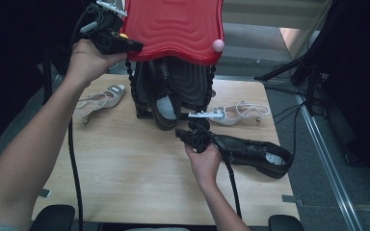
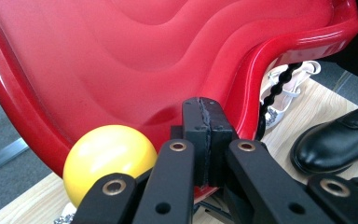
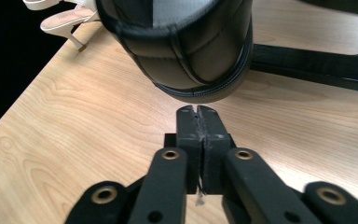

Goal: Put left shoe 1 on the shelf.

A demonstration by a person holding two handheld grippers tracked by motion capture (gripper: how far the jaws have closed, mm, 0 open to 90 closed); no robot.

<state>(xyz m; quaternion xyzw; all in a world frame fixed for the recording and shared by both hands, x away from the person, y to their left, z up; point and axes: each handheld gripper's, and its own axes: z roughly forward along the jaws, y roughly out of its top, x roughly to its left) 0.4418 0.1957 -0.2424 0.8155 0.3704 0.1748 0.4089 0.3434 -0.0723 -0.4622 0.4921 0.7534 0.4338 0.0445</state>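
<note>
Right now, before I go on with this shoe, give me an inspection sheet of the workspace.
Surface: wooden table, light grain.
Job's things: red lid raised; black shoe upended beneath it; second black shoe lying right.
Clutter: two white sandals, left and right.
Tools: left tool shut on the lid's rim; right tool shut, empty, facing the upended shoe.
Cables: left cable and right cable trail toward the person.
Surroundings: grey floor, dark stand at right.

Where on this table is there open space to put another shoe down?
The near half of the wooden table is bare, from its front edge up to the right gripper. The far side is crowded: rack in the middle, white sandals either side, black shoe at right.
</note>
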